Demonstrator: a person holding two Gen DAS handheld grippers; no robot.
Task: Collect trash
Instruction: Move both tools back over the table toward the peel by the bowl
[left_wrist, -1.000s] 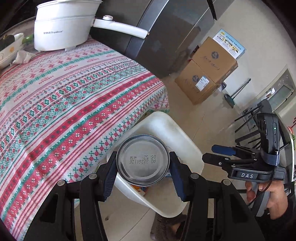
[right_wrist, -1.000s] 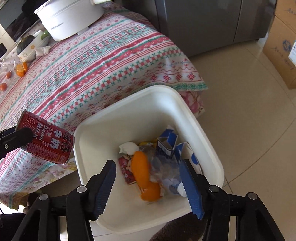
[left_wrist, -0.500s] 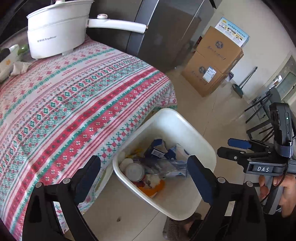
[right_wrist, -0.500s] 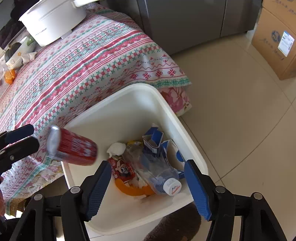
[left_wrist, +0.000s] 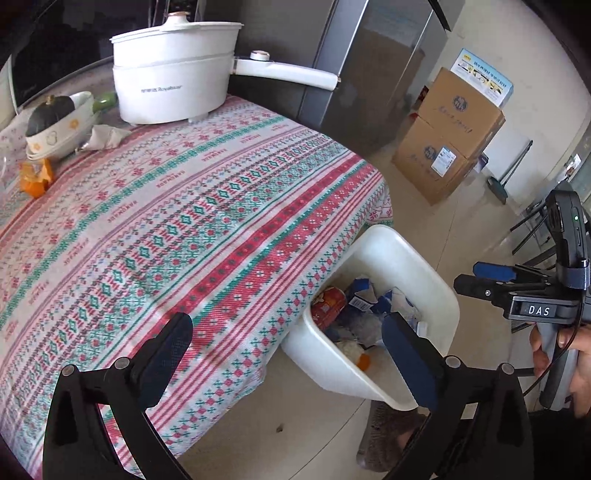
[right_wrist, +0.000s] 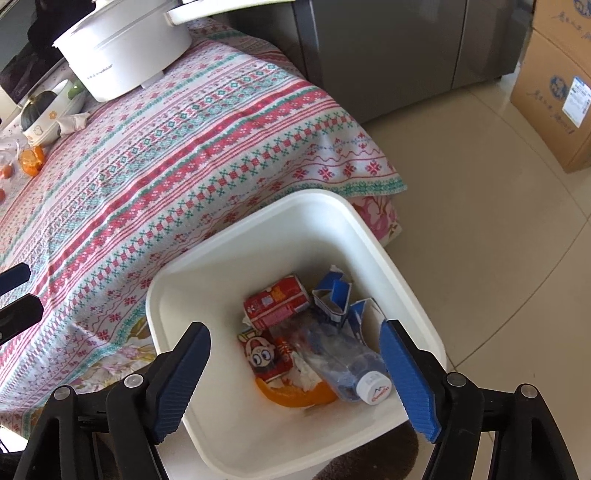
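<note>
One surface (left_wrist: 207, 206), draped in a patterned cloth, carries what is not yet sorted. At its far end stand one white electric pot (left_wrist: 173, 81) and one bowl (left_wrist: 61, 125) holding a dark squash, with a crumpled tissue (left_wrist: 103, 136) and an orange peel (left_wrist: 35, 177) beside them, probably the trash left to collect.

One white bin (right_wrist: 373, 243) stands on the floor, tucked against the surface's corner, likely so that waste can be dropped straight over the edge. Inside lie one red milk can (right_wrist: 277, 302), one clear plastic bottle (right_wrist: 343, 362), torn blue cartons, a cartoon-printed packet and an orange peel.

The right gripper (right_wrist: 295, 376) hovers over the bin, its fingers spread wide and holding nothing. The left gripper (left_wrist: 288, 350) hangs above the surface's edge, its fingers equally wide and empty.
</note>
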